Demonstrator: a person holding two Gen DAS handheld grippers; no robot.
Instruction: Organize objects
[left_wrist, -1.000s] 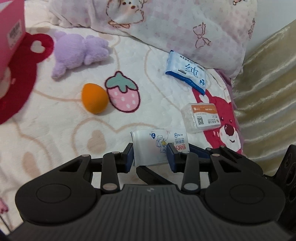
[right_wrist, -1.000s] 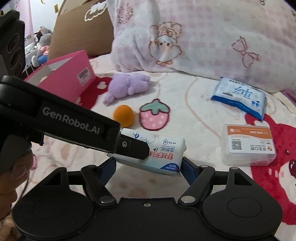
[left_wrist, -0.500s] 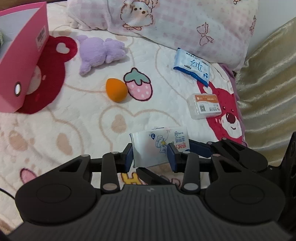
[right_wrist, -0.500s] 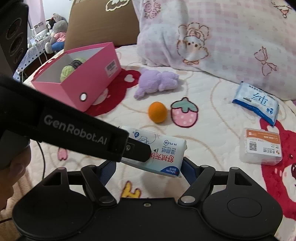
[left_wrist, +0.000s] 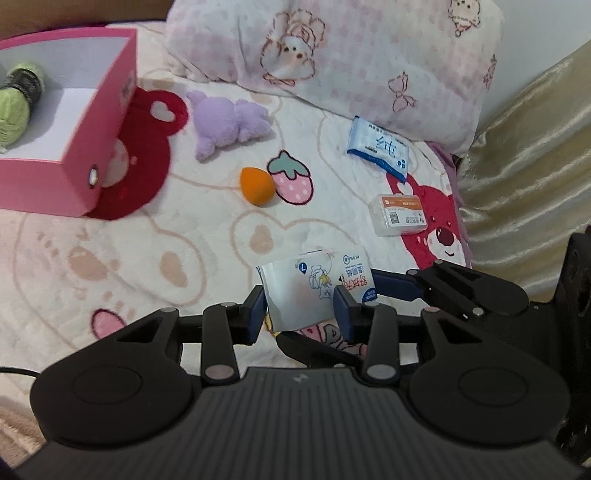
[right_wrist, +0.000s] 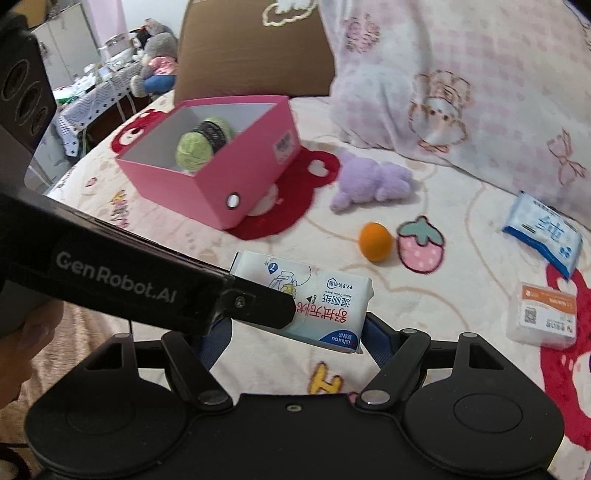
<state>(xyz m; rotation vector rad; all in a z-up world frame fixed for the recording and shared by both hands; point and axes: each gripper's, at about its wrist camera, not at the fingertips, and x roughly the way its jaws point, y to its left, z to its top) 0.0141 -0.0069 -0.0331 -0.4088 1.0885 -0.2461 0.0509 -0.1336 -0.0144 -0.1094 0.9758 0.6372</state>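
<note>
A white wet-wipes pack (left_wrist: 314, 284) (right_wrist: 332, 295) hangs above the bed, held by both grippers. My left gripper (left_wrist: 299, 306) is shut on its near end, pinching the flat faces. In the right wrist view one of its fingers (right_wrist: 258, 306) lies across the pack's top. My right gripper (right_wrist: 295, 328) stands wide with the pack filling the gap, its pads against the pack's two sides. An open pink box (left_wrist: 74, 184) (right_wrist: 221, 184) holding a green yarn ball (left_wrist: 14, 103) (right_wrist: 199, 144) sits to the left on the bed.
On the bear-print blanket lie a purple plush (left_wrist: 229, 123), an orange egg-shaped sponge (left_wrist: 256, 186), a blue tissue pack (left_wrist: 378, 147) and a clear box with an orange label (left_wrist: 400, 218). A pink pillow (left_wrist: 332, 55) lies behind. Gold fabric (left_wrist: 517, 166) borders the right.
Both grippers have risen together with the wipes pack still held between them. The bed items look smaller and the pink box has come into view on the left.
</note>
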